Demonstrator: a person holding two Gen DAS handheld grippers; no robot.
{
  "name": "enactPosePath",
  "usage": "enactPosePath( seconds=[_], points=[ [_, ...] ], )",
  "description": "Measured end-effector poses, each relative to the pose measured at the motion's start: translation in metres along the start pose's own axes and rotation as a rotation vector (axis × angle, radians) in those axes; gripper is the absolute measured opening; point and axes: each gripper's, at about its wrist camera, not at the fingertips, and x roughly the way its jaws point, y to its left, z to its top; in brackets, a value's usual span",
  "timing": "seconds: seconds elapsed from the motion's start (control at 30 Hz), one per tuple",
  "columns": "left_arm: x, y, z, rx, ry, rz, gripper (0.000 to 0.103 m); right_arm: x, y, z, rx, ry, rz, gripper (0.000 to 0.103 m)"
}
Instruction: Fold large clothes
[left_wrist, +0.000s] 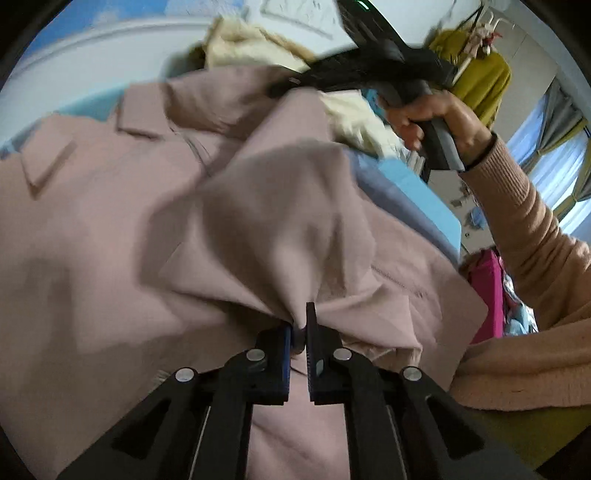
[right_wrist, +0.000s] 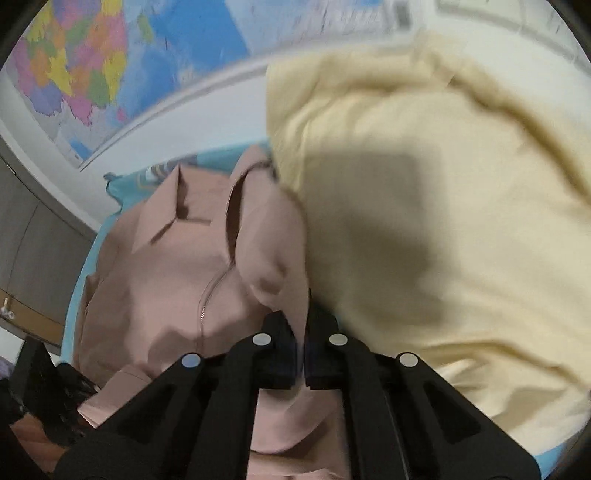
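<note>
A large dusty-pink coat (left_wrist: 110, 229) lies spread over a blue-covered surface (left_wrist: 413, 188), its collar toward the far side. My left gripper (left_wrist: 300, 325) is shut on a bunched fold of this coat, and the cloth rises in a peak from its tips. In the right wrist view the same pink coat (right_wrist: 166, 266) lies to the left, and my right gripper (right_wrist: 301, 317) is shut on a raised edge of it. The right gripper (left_wrist: 280, 86), held by a hand (left_wrist: 432, 118), also shows at the coat's far side in the left wrist view.
A cream fleecy garment (right_wrist: 424, 221) is heaped right beside the pink coat, touching it. A map (right_wrist: 92, 66) hangs on the wall behind. A mustard garment (left_wrist: 476, 74) hangs on a rack at the right, and a pink object (left_wrist: 487, 295) stands past the bed edge. A peach sleeve (left_wrist: 532, 258) crosses the right.
</note>
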Motion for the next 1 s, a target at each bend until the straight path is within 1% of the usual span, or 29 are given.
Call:
enactPosePath(
  seconds=[0.03, 0.07, 0.13, 0.2, 0.23, 0.27, 0.3, 0.33, 0.37, 0.4, 0.43, 0.47, 0.5, 0.53, 0.57, 0.6, 0.63, 0.67, 0.7, 0.73, 0.77, 0.8, 0.87, 0.93, 0.97, 1.0],
  points=[
    [-0.007, 0.004, 0.003, 0.005, -0.012, 0.027, 0.004, -0.011, -0.006, 0.003, 0.007, -0.027, -0.027, 0.003],
    [-0.015, 0.010, 0.006, 0.009, -0.024, 0.063, 0.004, -0.023, -0.015, 0.008, 0.018, -0.055, -0.035, 0.002],
    [-0.036, 0.028, 0.013, -0.007, -0.063, 0.135, 0.004, -0.028, -0.030, 0.014, 0.053, -0.076, -0.058, 0.003],
    [-0.055, 0.050, 0.021, -0.033, -0.087, 0.259, 0.005, -0.021, -0.039, 0.013, 0.073, -0.068, -0.077, 0.003],
    [-0.059, 0.058, 0.023, -0.037, -0.091, 0.303, 0.008, -0.015, -0.040, 0.012, 0.075, -0.064, -0.095, 0.003],
    [-0.062, 0.065, 0.025, -0.039, -0.087, 0.384, 0.011, -0.007, -0.042, 0.010, 0.081, -0.055, -0.105, 0.004],
    [-0.065, 0.072, 0.027, -0.046, -0.077, 0.472, 0.017, -0.002, -0.045, 0.008, 0.092, -0.054, -0.111, 0.005],
    [-0.066, 0.072, 0.026, -0.045, -0.071, 0.485, 0.028, 0.002, -0.049, 0.006, 0.109, -0.058, -0.112, 0.007],
    [-0.066, 0.073, 0.024, -0.034, -0.062, 0.471, 0.033, 0.005, -0.054, 0.005, 0.130, -0.059, -0.109, 0.009],
    [-0.068, 0.071, 0.021, -0.025, -0.071, 0.464, 0.039, 0.007, -0.058, 0.004, 0.148, -0.061, -0.104, 0.009],
    [-0.069, 0.070, 0.020, -0.021, -0.070, 0.448, 0.050, 0.008, -0.062, 0.003, 0.158, -0.067, -0.092, 0.009],
    [-0.068, 0.070, 0.017, -0.018, -0.064, 0.417, 0.053, 0.007, -0.065, 0.000, 0.165, -0.072, -0.087, 0.011],
    [-0.068, 0.066, 0.011, -0.009, -0.060, 0.371, 0.056, 0.007, -0.066, -0.001, 0.171, -0.075, -0.085, 0.012],
    [-0.070, 0.067, 0.008, -0.003, -0.060, 0.353, 0.058, 0.003, -0.067, -0.003, 0.178, -0.085, -0.088, 0.017],
    [-0.071, 0.061, 0.002, 0.010, -0.062, 0.338, 0.059, -0.001, -0.066, -0.005, 0.182, -0.095, -0.097, 0.028],
    [-0.071, 0.054, -0.004, 0.033, -0.066, 0.334, 0.065, -0.008, -0.064, -0.007, 0.178, -0.115, -0.117, 0.030],
    [-0.068, 0.051, -0.005, 0.046, -0.069, 0.337, 0.072, -0.021, -0.053, -0.012, 0.140, -0.154, -0.139, 0.032],
    [-0.063, 0.049, -0.007, 0.060, -0.063, 0.343, 0.074, -0.031, -0.045, -0.014, 0.113, -0.182, -0.143, 0.043],
    [-0.055, 0.048, -0.010, 0.071, -0.038, 0.359, 0.074, -0.042, -0.034, -0.019, 0.083, -0.217, -0.141, 0.052],
    [-0.046, 0.048, -0.010, 0.066, -0.010, 0.380, 0.074, -0.051, -0.025, -0.023, 0.054, -0.242, -0.132, 0.064],
    [-0.041, 0.051, -0.008, 0.056, 0.009, 0.399, 0.074, -0.061, -0.009, -0.029, 0.000, -0.276, -0.113, 0.067],
    [-0.036, 0.057, -0.008, 0.036, 0.030, 0.426, 0.074, -0.067, 0.005, -0.035, -0.051, -0.290, -0.085, 0.071],
    [-0.037, 0.068, -0.005, 0.003, 0.025, 0.442, 0.073, -0.065, 0.039, -0.045, -0.167, -0.267, -0.002, 0.073],
    [-0.046, 0.075, -0.005, -0.022, -0.011, 0.416, 0.073, -0.050, 0.071, -0.053, -0.273, -0.217, 0.068, 0.075],
    [-0.049, 0.076, -0.006, -0.025, -0.023, 0.400, 0.073, -0.037, 0.090, -0.058, -0.341, -0.183, 0.084, 0.075],
    [-0.049, 0.078, -0.007, -0.028, -0.018, 0.374, 0.073, -0.026, 0.103, -0.062, -0.398, -0.150, 0.090, 0.075]
  ],
)
